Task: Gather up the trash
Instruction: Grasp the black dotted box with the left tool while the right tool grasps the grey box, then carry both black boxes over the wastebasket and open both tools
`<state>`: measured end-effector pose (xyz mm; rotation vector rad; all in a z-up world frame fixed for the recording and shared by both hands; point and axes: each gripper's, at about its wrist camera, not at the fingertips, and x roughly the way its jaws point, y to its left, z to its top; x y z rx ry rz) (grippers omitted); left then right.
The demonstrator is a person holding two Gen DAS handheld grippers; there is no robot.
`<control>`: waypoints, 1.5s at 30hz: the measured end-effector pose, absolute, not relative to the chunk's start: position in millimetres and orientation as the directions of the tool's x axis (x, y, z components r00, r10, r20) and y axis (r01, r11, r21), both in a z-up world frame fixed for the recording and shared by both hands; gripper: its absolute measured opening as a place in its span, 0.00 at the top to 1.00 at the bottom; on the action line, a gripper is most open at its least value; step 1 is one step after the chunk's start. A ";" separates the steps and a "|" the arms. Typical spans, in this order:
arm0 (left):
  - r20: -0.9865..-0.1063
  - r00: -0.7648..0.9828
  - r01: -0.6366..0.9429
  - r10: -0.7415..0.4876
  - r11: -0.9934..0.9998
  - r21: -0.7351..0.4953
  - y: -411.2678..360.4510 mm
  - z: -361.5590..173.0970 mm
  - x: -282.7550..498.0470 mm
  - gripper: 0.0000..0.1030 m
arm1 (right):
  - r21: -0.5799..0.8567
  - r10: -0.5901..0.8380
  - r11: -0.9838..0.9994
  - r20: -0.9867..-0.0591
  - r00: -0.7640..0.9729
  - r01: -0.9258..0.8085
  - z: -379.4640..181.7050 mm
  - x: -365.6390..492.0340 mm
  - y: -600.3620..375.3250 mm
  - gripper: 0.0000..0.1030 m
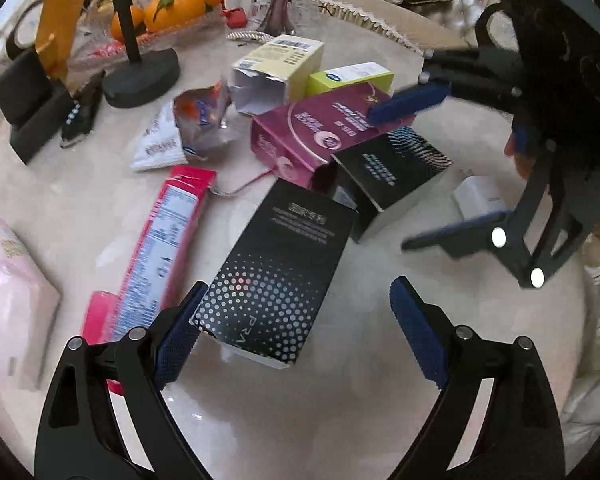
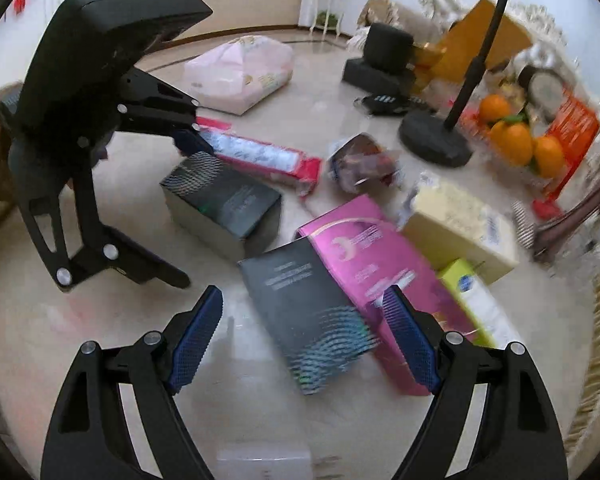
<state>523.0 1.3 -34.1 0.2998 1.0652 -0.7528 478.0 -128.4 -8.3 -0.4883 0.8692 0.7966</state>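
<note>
Empty packaging lies scattered on a pale marble table [image 1: 340, 420]. My left gripper [image 1: 300, 332] is open low over a black dotted box [image 1: 276, 272]; the box's corner lies beside the left pad and the other pad stands well apart. The right wrist view shows this left gripper [image 2: 176, 204] astride the same box [image 2: 220, 204]. My right gripper [image 2: 304, 340] is open around a black wave-patterned box [image 2: 312, 312], which leans on a magenta box [image 2: 364, 248]. In the left wrist view the right gripper [image 1: 432, 168] brackets that wave box [image 1: 392, 172].
More litter lies around: a long red carton [image 1: 168, 236], a crumpled foil wrapper [image 1: 204, 120], a white packet [image 1: 160, 148], a cream box [image 1: 280, 68], a green-white box [image 1: 352, 78]. A black stand base [image 1: 140, 72], an orange bowl [image 1: 172, 12], a pink bag [image 1: 8, 292] border it.
</note>
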 end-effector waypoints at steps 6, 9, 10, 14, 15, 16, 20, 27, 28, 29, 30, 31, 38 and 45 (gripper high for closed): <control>-0.874 0.235 0.691 -0.426 0.706 -0.158 -3.9 -36.3 516.0 0.14 | 0.066 0.451 0.611 -0.848 0.279 -0.789 -11.3 478.3 -130.8 0.29; -0.871 0.276 0.646 -0.405 0.750 -0.144 -0.3 -35.4 523.5 0.14 | 0.051 0.437 0.632 -0.848 0.301 -0.774 -13.0 478.4 -129.5 0.34; -0.867 0.294 0.627 -0.403 0.766 -0.143 1.7 -34.3 526.1 0.14 | 0.043 0.431 0.634 -0.848 0.307 -0.772 -13.6 477.8 -128.3 0.41; -0.849 0.339 0.598 -0.405 0.789 -0.138 1.9 -31.7 529.7 0.14 | 0.027 0.420 0.652 -0.845 0.332 -0.757 -12.7 476.5 -129.6 0.52; -0.851 0.356 0.595 -0.387 0.796 -0.113 0.2 -32.5 528.3 0.14 | 0.032 0.420 0.661 -0.843 0.334 -0.749 -13.0 477.0 -131.7 0.52; -0.852 0.374 0.588 -0.366 0.804 -0.087 -0.5 -33.2 527.7 0.15 | 0.034 0.419 0.667 -0.843 0.337 -0.744 -14.0 477.1 -132.3 0.52; -0.855 0.413 0.554 -0.315 0.832 -0.039 -3.8 -35.3 527.2 0.60 | 0.058 0.417 0.718 -0.834 0.361 -0.694 -14.7 479.7 -138.5 0.62; -0.837 0.413 0.505 -0.359 0.855 -0.117 1.2 -30.8 502.4 0.60 | 0.140 0.424 0.821 -0.798 0.429 -0.553 -8.8 460.7 -156.7 0.63; -0.835 0.425 0.489 -0.351 0.865 -0.114 2.2 -28.7 497.7 0.60 | 0.149 0.437 0.825 -0.780 0.448 -0.544 -3.6 452.8 -159.3 0.63; -0.829 0.443 0.472 -0.342 0.875 -0.108 3.3 -23.7 491.0 0.60 | 0.154 0.440 0.835 -0.765 0.471 -0.529 2.1 445.5 -162.4 0.63; -0.822 0.454 0.465 -0.344 0.878 -0.111 4.4 -17.8 483.9 0.60 | 0.168 0.446 0.838 -0.759 0.475 -0.520 6.3 440.7 -164.7 0.63; -0.809 0.471 0.466 -0.350 0.878 -0.108 5.2 -7.4 473.1 0.60 | 0.179 0.452 0.844 -0.745 0.491 -0.506 13.7 433.3 -168.5 0.63; -0.710 0.602 0.429 -0.366 0.898 -0.100 14.5 62.5 358.7 0.60 | 0.238 0.508 0.848 -0.622 0.596 -0.474 60.3 328.9 -195.9 0.62; -0.665 0.610 0.443 -0.431 0.881 -0.164 -1.0 49.5 194.3 0.60 | 0.305 0.559 0.819 -0.612 0.560 -0.485 31.2 169.6 -208.3 0.62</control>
